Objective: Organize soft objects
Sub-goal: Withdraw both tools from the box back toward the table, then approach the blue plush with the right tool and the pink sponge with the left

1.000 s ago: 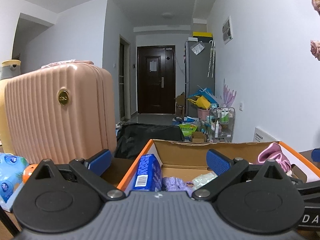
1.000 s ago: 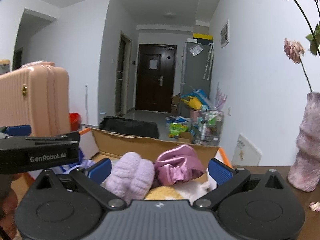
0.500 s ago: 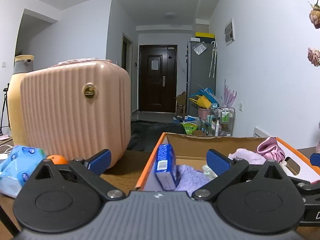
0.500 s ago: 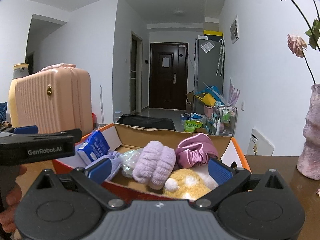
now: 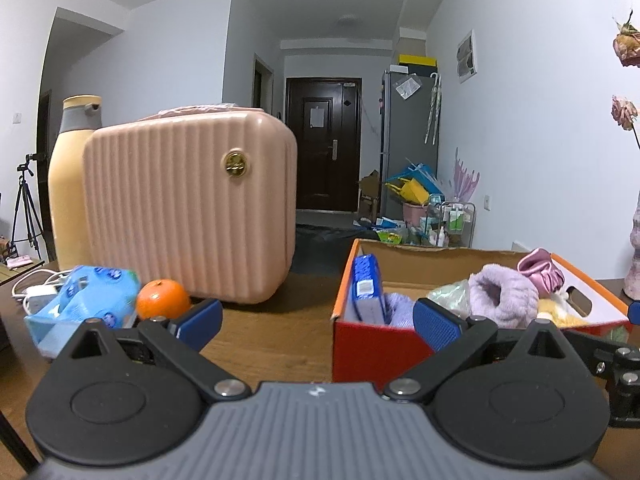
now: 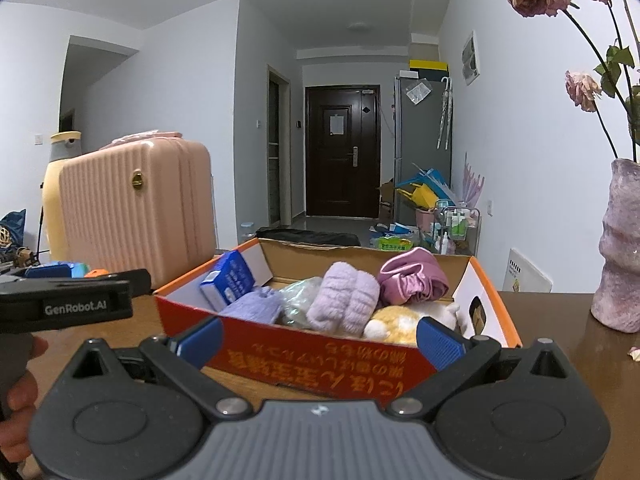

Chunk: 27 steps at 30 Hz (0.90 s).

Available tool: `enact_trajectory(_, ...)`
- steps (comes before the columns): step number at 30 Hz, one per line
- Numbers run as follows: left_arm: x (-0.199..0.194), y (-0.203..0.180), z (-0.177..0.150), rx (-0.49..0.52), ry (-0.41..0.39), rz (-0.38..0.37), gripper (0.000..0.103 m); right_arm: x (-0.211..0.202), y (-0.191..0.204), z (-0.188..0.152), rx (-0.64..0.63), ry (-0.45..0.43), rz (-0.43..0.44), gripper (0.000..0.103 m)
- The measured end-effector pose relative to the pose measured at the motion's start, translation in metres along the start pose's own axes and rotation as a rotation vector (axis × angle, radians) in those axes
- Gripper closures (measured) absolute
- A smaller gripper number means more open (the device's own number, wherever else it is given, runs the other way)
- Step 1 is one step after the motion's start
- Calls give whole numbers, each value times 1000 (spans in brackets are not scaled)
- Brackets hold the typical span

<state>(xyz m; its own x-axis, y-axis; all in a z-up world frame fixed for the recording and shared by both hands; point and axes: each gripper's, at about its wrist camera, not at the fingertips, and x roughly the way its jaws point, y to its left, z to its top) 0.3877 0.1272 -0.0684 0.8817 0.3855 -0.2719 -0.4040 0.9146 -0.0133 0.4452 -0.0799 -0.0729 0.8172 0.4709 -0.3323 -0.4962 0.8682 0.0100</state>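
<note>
An orange-red cardboard box sits on the wooden table. Inside lie a blue tissue pack, a lilac fluffy roll, a pink satin cloth, a yellow plush toy and a clear bag. My right gripper stands open just in front of the box, holding nothing. My left gripper is open and empty too, off the box's left corner. A blue soft pack lies left on the table.
A pink ribbed case and a yellow bottle stand behind the left area, with an orange in front. A mauve vase with dried roses stands right. A hand holds the left gripper's body.
Both grippers have drawn back from the box and lowered; the box's front wall and more table now show. Both stayed open and empty.
</note>
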Motion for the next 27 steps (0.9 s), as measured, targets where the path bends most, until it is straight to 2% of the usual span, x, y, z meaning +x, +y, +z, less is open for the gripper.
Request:
enact_trajectory(8,-25,16,-9,1,39,-8,0,-25,14,-8,14,-1,7,0)
enact_trajectory(20,-61,19,-23,32,67,-53,0,-69,24,-7,18,-69,-34,0)
enact_trajectory(27,-79,19,-29,39,79,-78,0,-92,29,-15,13,-49,-48,0)
